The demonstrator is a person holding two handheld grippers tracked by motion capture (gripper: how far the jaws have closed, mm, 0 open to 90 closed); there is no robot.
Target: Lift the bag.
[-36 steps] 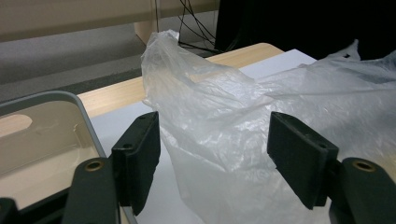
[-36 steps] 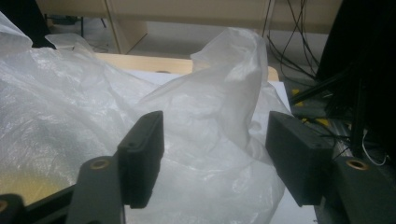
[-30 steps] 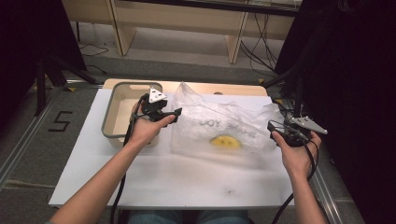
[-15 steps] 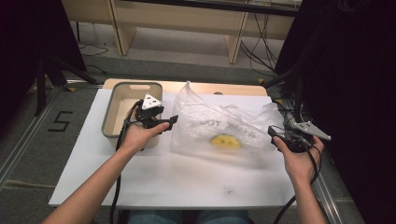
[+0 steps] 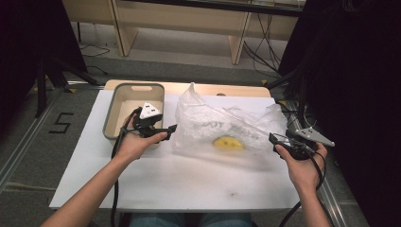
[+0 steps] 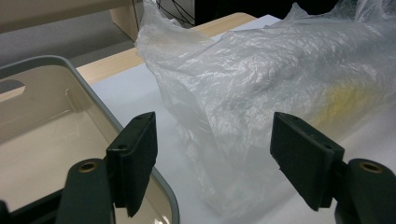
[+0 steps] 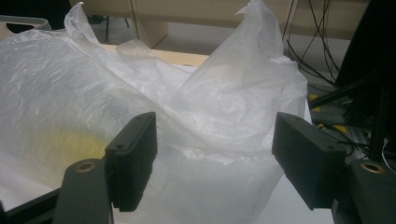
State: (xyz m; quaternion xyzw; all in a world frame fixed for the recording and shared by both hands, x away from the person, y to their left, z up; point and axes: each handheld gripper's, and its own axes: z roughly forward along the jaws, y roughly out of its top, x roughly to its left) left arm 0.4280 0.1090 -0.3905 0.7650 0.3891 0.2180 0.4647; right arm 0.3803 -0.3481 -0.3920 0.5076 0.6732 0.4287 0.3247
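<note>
a crumpled, translucent plastic bag (image 5: 227,124) is laid across the middle of the white table (image 5: 189,179), its thin film creased all over and peaked toward the far edge. faint printed lettering is seen on its skin, too blurred to read. a yellow, rounded thing (image 5: 227,142) is seen through the film at the bag's near side; its kind cannot be told. in the left gripper view the film (image 6: 261,93) is shown as a wrinkled, milky sheet with a yellow smear behind it, and in the right gripper view the bag (image 7: 196,102) is seen rising in two soft points.

the left gripper (image 5: 163,131) is held over the near right corner of a grey, round-cornered plastic bin (image 5: 111,118), which sits at the table's far left; the bin's inside is smooth and beige. the jaws of this gripper are spread wide, flat black pads facing each other, with the bag's left end just ahead and nothing between them. a grey three-cornered plate is carried on top.

the right gripper (image 5: 276,140) is held near the table's right edge, just beside the bag's right end. its jaws are likewise set well apart, and the film is not clamped by them.
</note>
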